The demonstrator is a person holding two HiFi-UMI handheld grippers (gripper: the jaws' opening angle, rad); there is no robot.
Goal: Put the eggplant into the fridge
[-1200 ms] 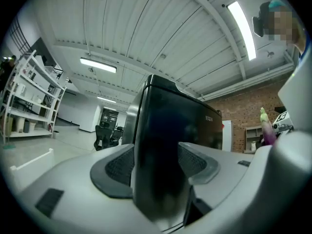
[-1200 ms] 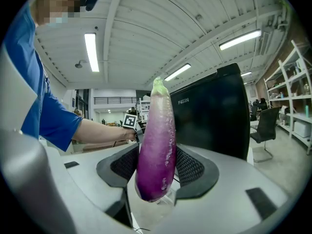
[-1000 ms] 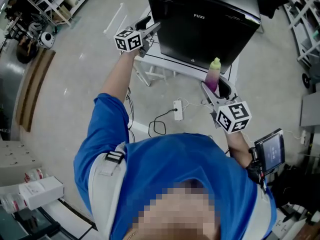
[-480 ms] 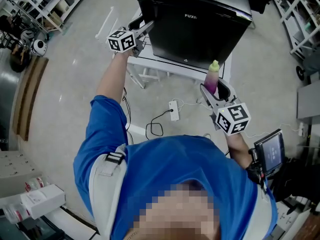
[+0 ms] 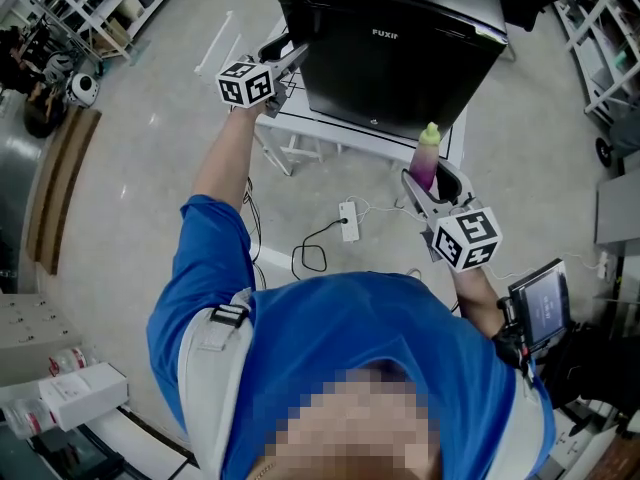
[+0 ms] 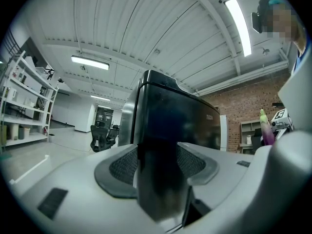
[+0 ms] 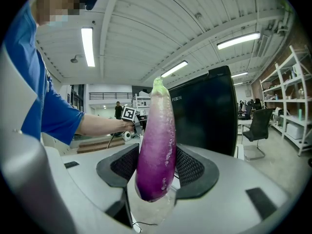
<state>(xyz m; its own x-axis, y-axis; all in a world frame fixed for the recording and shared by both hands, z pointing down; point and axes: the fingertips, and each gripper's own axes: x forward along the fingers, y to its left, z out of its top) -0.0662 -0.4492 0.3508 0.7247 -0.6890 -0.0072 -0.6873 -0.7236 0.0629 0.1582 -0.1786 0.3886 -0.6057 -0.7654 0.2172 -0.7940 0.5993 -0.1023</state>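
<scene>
A black mini fridge (image 5: 390, 48) stands shut on a white stand. My left gripper (image 5: 293, 53) is at the door's left edge. In the left gripper view that dark edge (image 6: 161, 145) fills the gap between the pads of the left gripper (image 6: 158, 165), whose jaws have just been closing onto it. My right gripper (image 5: 432, 183) holds a purple eggplant (image 5: 427, 158) upright, green tip up, in front of the fridge's lower right corner. The right gripper view shows the right gripper (image 7: 157, 167) shut on the eggplant (image 7: 157, 145).
The white stand (image 5: 330, 133) carries the fridge. A power strip (image 5: 350, 221) and cables lie on the floor in front. Shelving (image 5: 90, 8) lines the far left, more racks (image 5: 610, 28) the right. White boxes (image 5: 75, 388) sit at the lower left.
The head view has shifted slightly. Both grippers keep their places against the fridge, and the eggplant stays in the right one.
</scene>
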